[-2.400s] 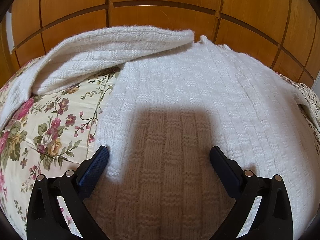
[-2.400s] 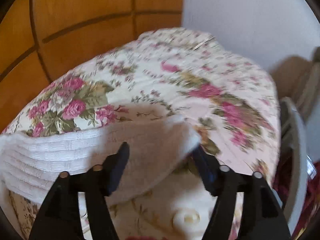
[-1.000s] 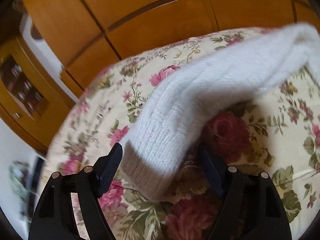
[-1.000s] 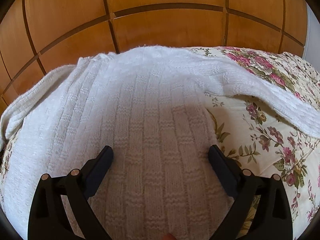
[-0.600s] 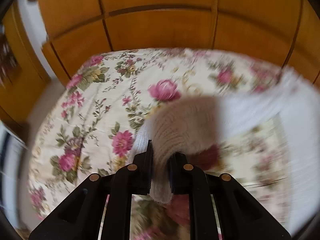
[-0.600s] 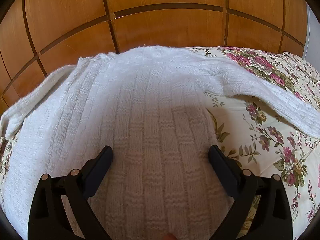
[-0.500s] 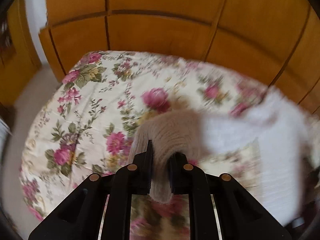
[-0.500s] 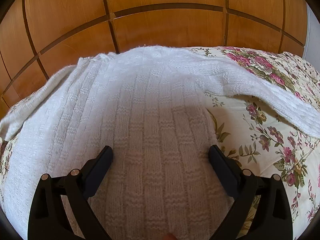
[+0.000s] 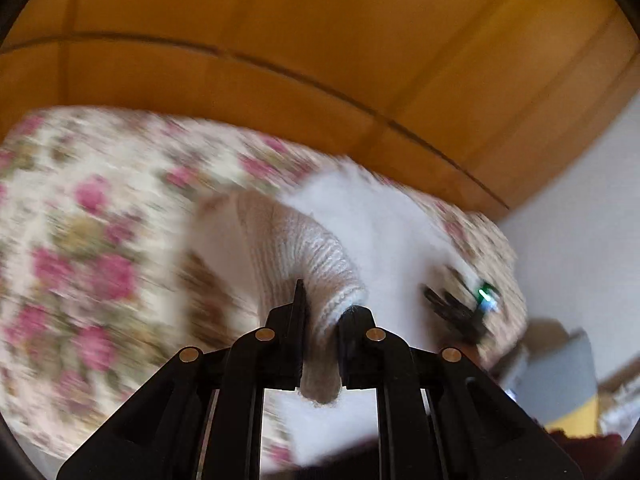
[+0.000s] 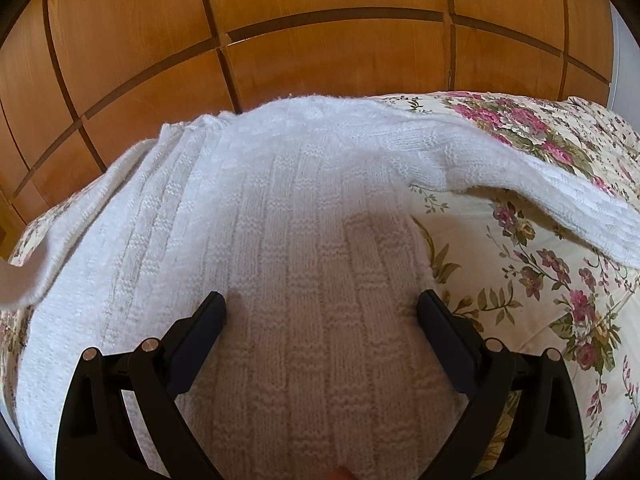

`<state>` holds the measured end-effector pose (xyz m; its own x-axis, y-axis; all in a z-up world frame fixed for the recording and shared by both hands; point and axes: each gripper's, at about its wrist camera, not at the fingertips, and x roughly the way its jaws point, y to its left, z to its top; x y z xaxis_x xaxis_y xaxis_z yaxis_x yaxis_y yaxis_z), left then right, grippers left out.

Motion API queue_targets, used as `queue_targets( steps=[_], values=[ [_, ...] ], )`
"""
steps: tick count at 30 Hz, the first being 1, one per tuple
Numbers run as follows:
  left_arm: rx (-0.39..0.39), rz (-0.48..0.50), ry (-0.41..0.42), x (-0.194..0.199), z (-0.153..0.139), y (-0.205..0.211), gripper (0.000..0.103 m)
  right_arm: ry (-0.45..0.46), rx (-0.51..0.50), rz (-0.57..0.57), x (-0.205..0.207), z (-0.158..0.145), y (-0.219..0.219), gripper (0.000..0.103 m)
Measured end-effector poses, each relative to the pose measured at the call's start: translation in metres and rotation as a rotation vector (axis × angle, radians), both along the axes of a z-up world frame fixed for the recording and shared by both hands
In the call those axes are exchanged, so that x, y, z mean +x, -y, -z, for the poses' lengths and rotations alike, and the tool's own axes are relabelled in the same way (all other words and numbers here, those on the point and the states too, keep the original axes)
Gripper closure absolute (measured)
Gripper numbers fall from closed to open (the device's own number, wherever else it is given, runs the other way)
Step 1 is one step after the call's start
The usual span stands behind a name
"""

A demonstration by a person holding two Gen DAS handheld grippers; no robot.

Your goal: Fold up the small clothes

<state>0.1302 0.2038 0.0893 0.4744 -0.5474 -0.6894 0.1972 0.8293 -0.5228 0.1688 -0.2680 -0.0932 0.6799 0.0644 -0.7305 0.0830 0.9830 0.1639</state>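
Observation:
A white knitted sweater [image 10: 304, 208] lies flat on a flowered bedspread [image 10: 540, 280]. My left gripper [image 9: 325, 304] is shut on the ribbed cuff [image 9: 304, 256] of its left sleeve, holding it in the air over the sweater's body [image 9: 384, 240]; this view is blurred. In the right wrist view that raised sleeve [image 10: 24, 276] shows at the left edge. My right gripper [image 10: 320, 304] stands open, its fingers straddling the lower body of the sweater. The other sleeve [image 10: 540, 184] lies stretched out to the right on the bedspread.
Wooden wardrobe doors [image 10: 320, 52] stand right behind the bed. The left wrist view catches the right gripper's black frame [image 9: 456, 312] with a green light on the sweater, and a white wall [image 9: 580, 240] with boxes past the bed's right end.
My left gripper closed on the sleeve cuff, rose and swung right, carrying the sleeve over the sweater's body. The right gripper stayed still and open.

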Motion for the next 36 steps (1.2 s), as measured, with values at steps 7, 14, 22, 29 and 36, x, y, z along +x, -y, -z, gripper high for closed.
queue_targets(
  steps=[7, 14, 22, 29, 36],
  values=[
    [-0.081, 0.134, -0.096, -0.018, 0.038, 0.089, 0.091, -0.002, -0.012, 0.006, -0.001, -0.005, -0.003, 0.007],
    [-0.009, 0.162, -0.144, -0.040, 0.111, 0.139, 0.022, -0.026, 0.249, -0.024, -0.038, -0.022, -0.007, 0.012],
    [-0.028, -0.186, 0.063, -0.079, 0.134, 0.084, 0.022, -0.151, 0.540, -0.230, -0.063, -0.017, -0.055, 0.027],
    [-0.063, -0.369, 0.029, -0.072, 0.175, 0.060, 0.022, -0.296, 0.692, -0.383, -0.056, -0.008, -0.105, 0.034],
    [0.068, -0.320, 0.131, -0.075, 0.178, 0.083, 0.007, -0.479, 0.822, -0.448, -0.047, 0.008, -0.129, 0.097]
  ],
)
